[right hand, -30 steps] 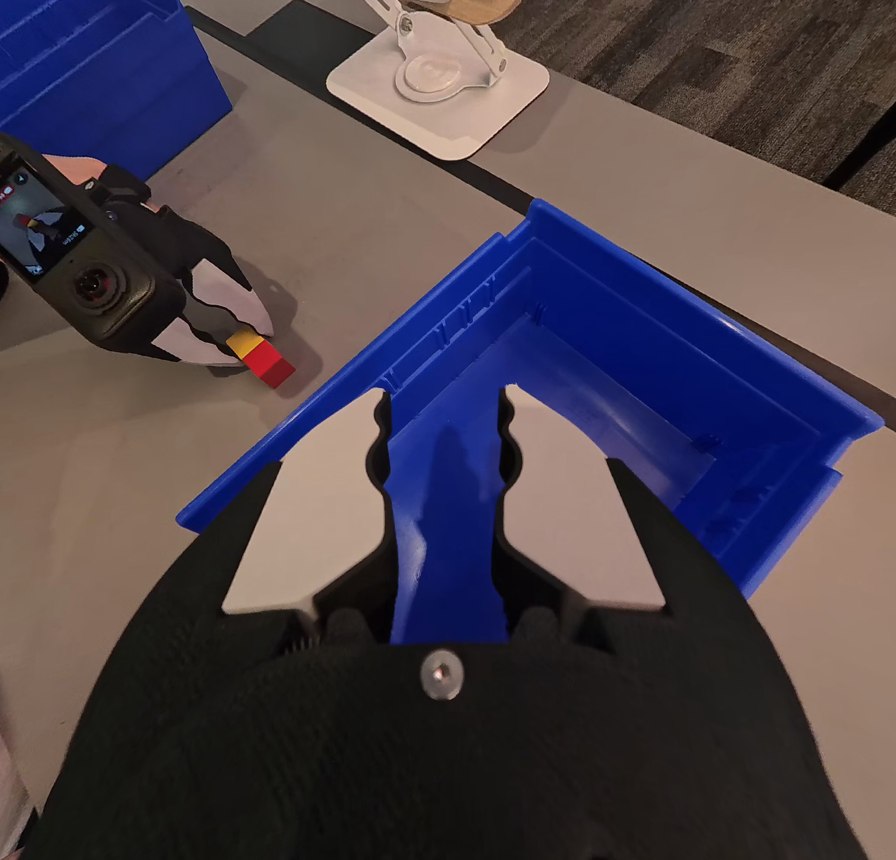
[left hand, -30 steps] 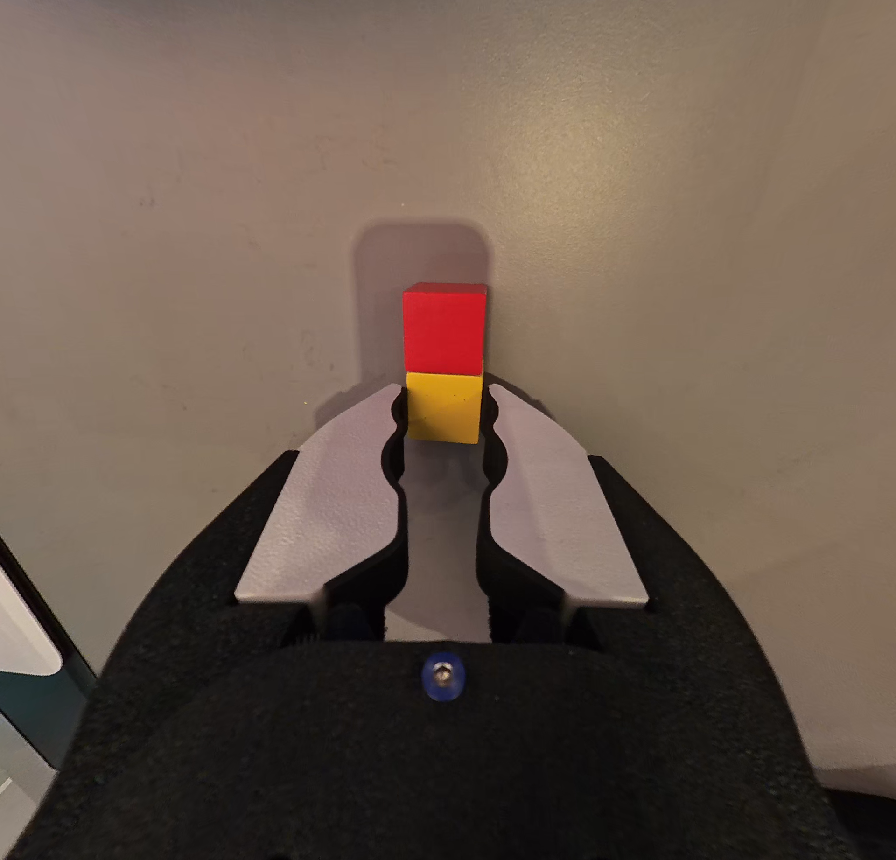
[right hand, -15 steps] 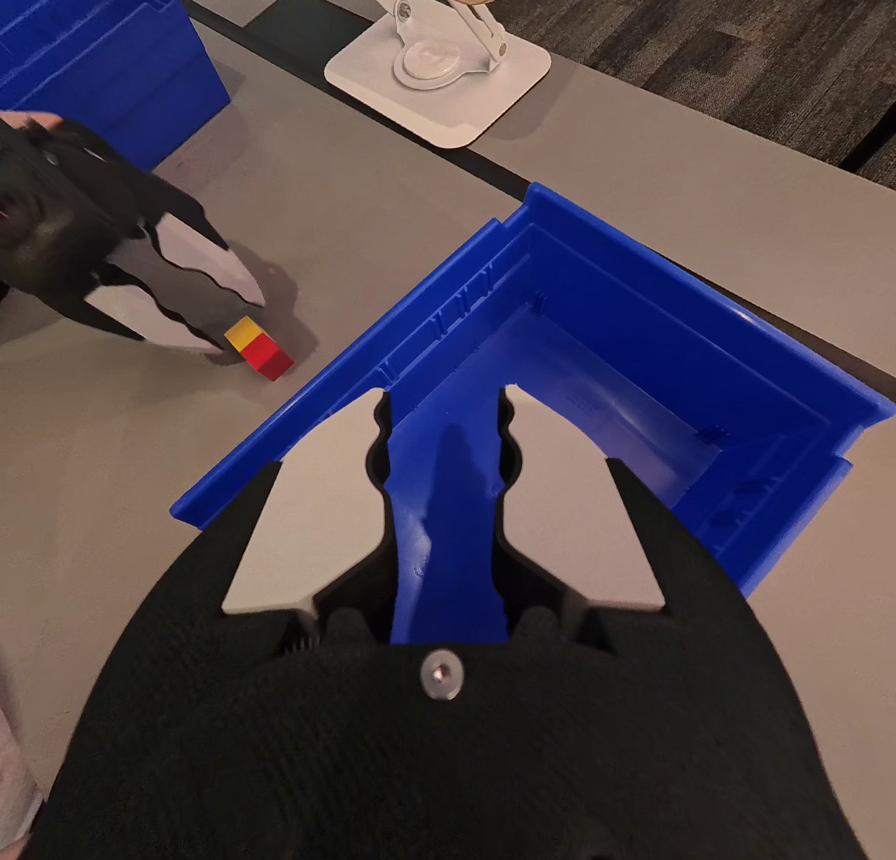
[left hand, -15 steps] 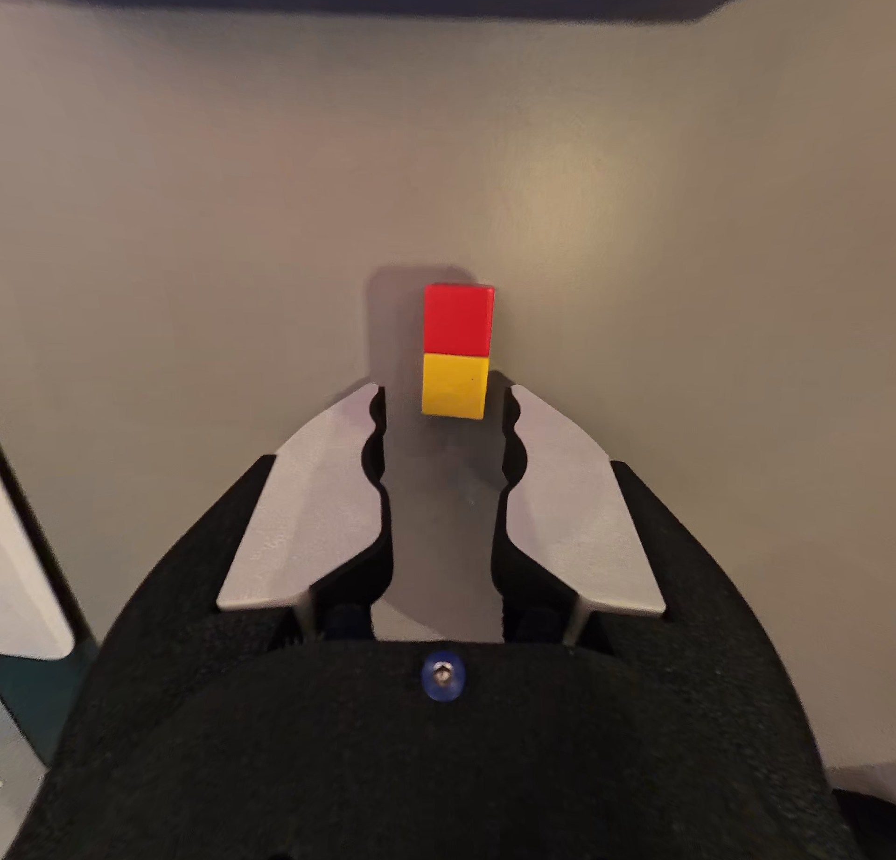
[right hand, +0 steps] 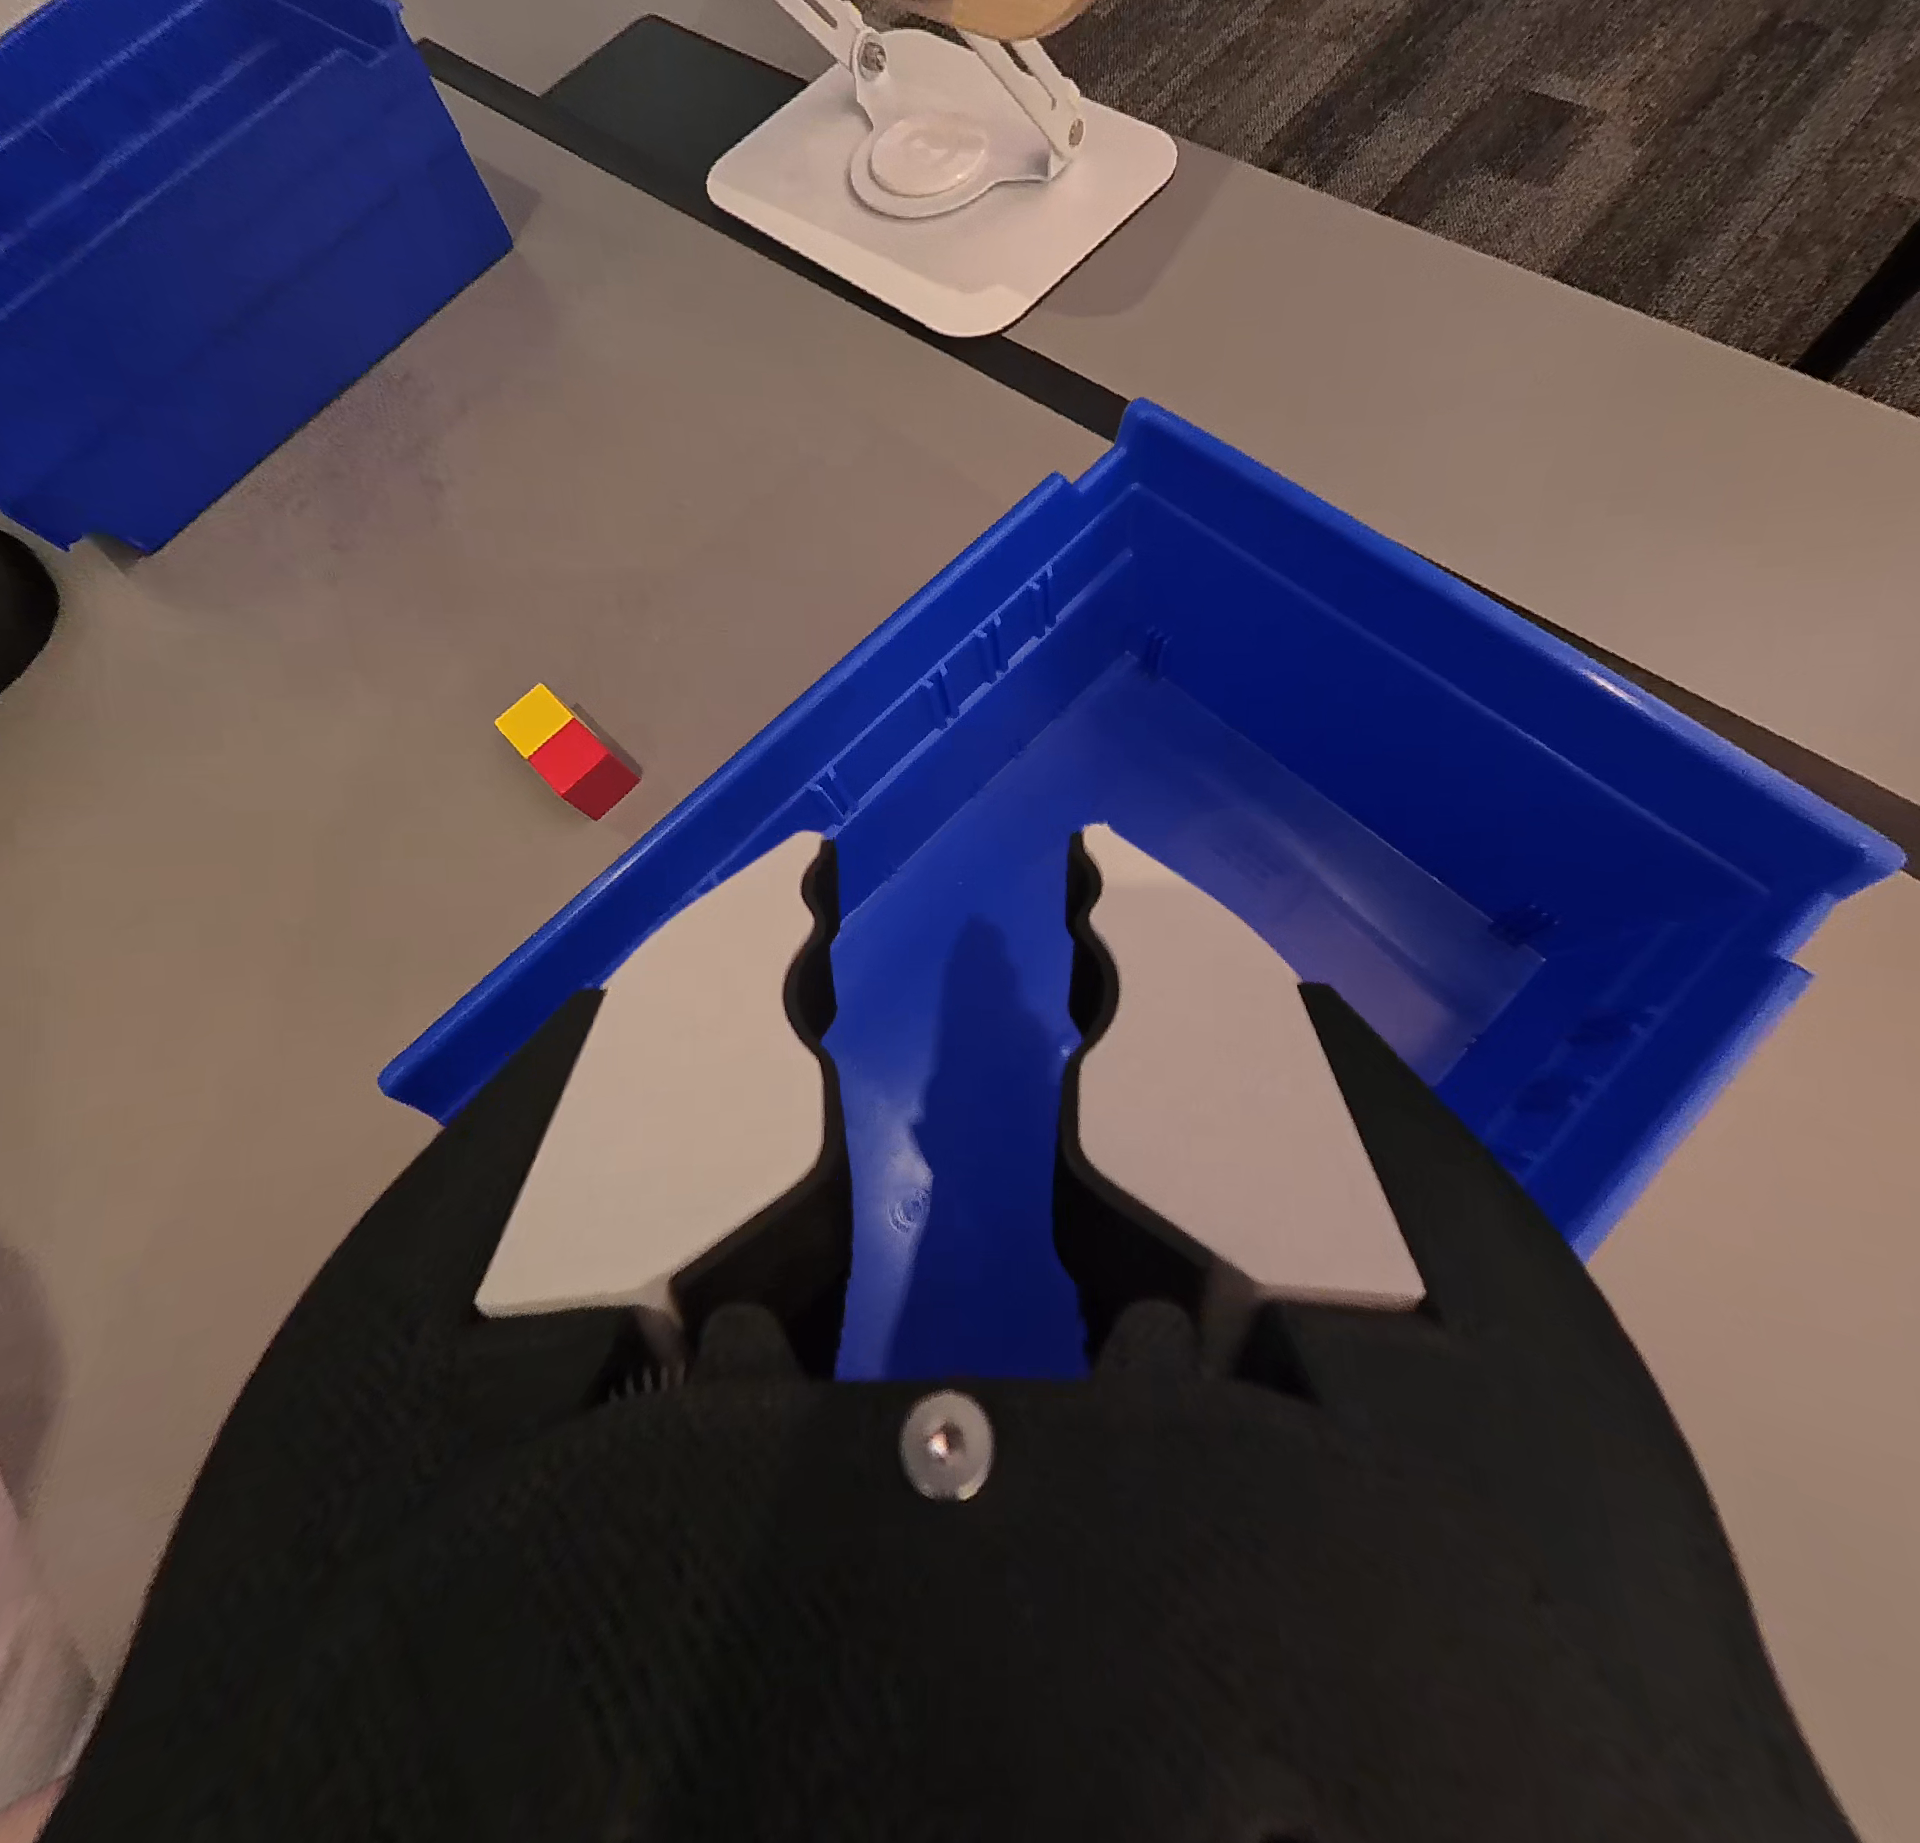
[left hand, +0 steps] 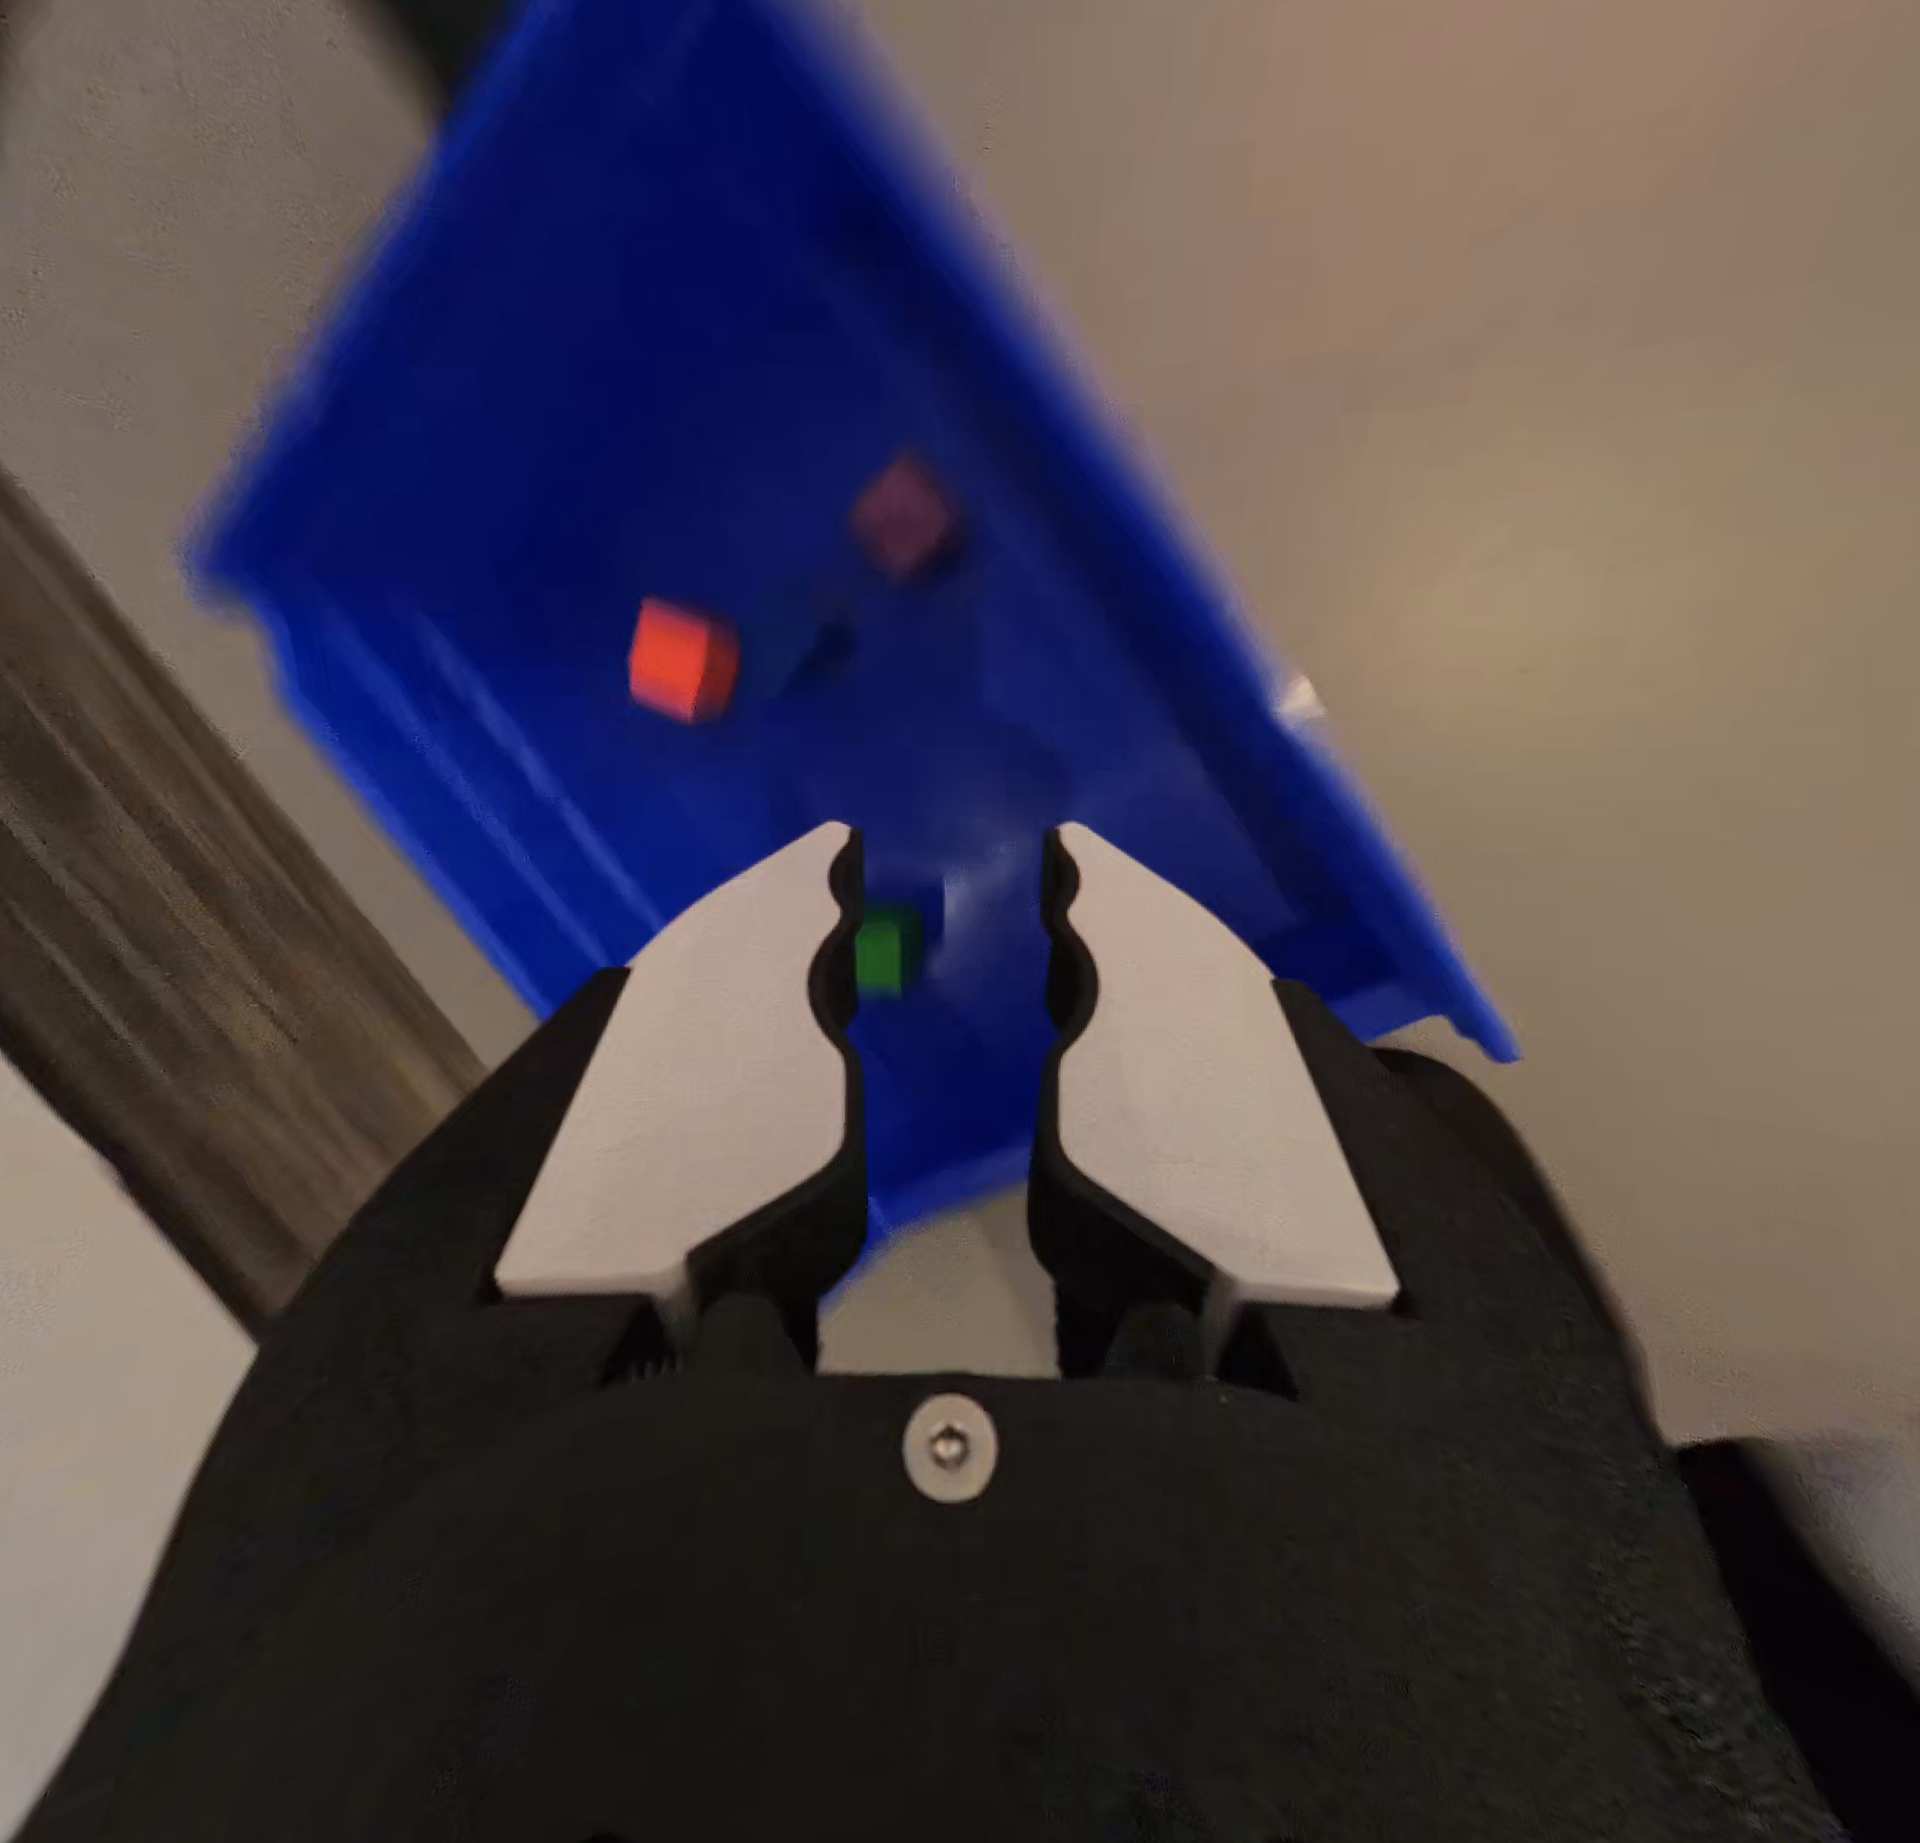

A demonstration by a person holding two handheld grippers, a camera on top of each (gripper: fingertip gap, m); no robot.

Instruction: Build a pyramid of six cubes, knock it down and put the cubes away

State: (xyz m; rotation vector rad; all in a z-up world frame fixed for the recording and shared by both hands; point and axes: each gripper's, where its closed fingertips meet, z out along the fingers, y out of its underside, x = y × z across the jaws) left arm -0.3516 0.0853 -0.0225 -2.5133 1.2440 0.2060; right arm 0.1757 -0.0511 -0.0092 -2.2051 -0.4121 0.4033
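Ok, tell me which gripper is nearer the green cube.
Left. The left gripper hovers above the green cube in its bin; the right gripper is over the other bin, apart.

An office or lab workspace: a smooth grey table (right hand: 727, 505) carries blue plastic storage bins (right hand: 1558, 754) and, at its far edge, a white flat-based metal stand (right hand: 935, 183), with dark striped carpet tiles (right hand: 1507, 79) beyond.
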